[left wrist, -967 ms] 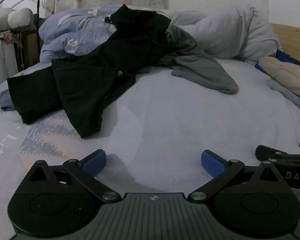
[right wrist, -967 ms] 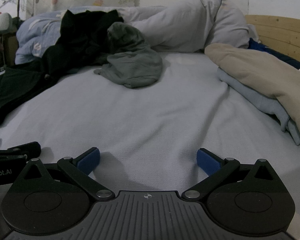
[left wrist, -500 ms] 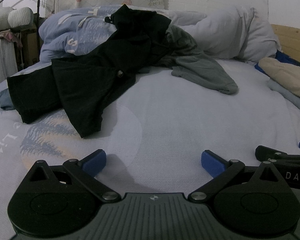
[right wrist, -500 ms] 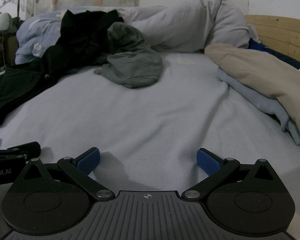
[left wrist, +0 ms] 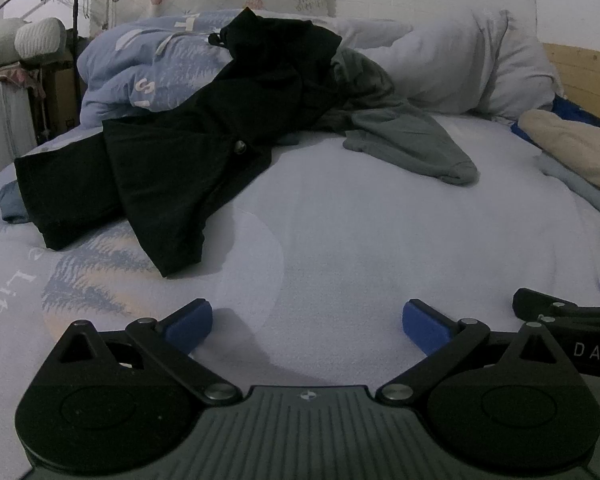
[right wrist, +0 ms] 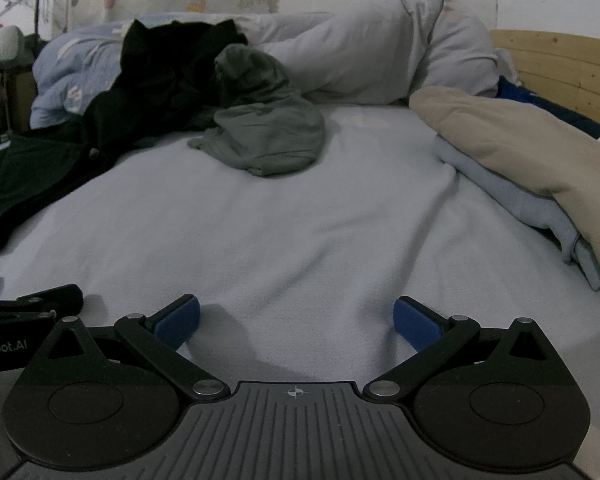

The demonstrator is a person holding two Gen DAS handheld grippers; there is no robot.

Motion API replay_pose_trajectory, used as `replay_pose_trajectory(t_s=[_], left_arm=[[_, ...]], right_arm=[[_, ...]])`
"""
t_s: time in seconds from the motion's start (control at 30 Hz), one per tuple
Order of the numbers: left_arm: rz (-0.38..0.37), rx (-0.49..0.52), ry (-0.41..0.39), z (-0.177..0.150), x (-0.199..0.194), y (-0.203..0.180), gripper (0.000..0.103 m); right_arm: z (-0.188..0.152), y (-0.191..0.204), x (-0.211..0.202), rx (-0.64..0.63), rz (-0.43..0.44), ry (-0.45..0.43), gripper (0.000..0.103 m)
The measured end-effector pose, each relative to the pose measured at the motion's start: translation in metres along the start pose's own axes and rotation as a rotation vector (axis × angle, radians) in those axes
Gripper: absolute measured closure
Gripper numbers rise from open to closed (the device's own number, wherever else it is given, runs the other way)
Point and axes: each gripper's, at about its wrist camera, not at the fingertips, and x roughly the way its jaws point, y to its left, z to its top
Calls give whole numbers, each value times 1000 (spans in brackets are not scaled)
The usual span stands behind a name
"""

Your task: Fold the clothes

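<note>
A crumpled black garment (left wrist: pixel 188 168) with a button lies on the bed at the left, draped up over the bedding; it also shows in the right wrist view (right wrist: pixel 112 120). A crumpled grey garment (left wrist: pixel 404 140) lies beside it toward the middle (right wrist: pixel 264 136). My left gripper (left wrist: pixel 306 322) is open and empty, low over bare sheet, well short of both garments. My right gripper (right wrist: pixel 296 320) is open and empty, low over bare sheet beside the left one.
A folded stack, beige over pale blue (right wrist: pixel 532 172), lies at the right. A white pillow (right wrist: pixel 380 68) and a blue printed duvet (left wrist: pixel 148 72) are at the head. A wooden bed rail (right wrist: pixel 560 68) runs along the right. The pale sheet (right wrist: pixel 300 216) spreads ahead.
</note>
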Motion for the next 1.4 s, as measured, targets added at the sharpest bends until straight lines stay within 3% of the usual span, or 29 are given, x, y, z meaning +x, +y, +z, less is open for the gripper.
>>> replay_pose_trajectory(t_s=[0.23, 0.37, 0.53, 0.63, 0.7, 0.77, 1.0, 1.1, 1.17, 1.27, 1.4], left_arm=[[-30, -9, 11, 4, -3, 4, 0], [-82, -69, 31, 16, -10, 9, 0], [-150, -146, -15, 43, -29, 19, 0], [-230, -254, -37, 64, -42, 36, 0], [-327, -319, -36, 78, -48, 50, 0], [-367, -343, -93, 87, -59, 60, 0], [-330, -365, -231, 101, -84, 91, 0], [-208, -257, -248, 96, -79, 93, 0], [-135, -244, -257, 92, -77, 99, 0], [-68, -296, -170, 93, -69, 118, 0], [55, -388, -170, 90, -72, 150, 0]], right_arm=[[0, 1, 1, -6, -5, 3, 0], [1, -2, 3, 9, 6, 11, 0], [5, -3, 0, 17, 15, 26, 0], [9, -4, -3, 34, 19, 45, 0], [14, -5, -7, 78, 43, 50, 0], [20, -6, -10, 127, 78, 48, 0], [53, 18, -4, 169, 195, 50, 0], [66, 41, 4, 116, 228, 49, 0], [73, 63, 11, 64, 242, 54, 0], [76, 90, 20, 27, 296, 70, 0], [78, 119, 27, 2, 379, 123, 5]])
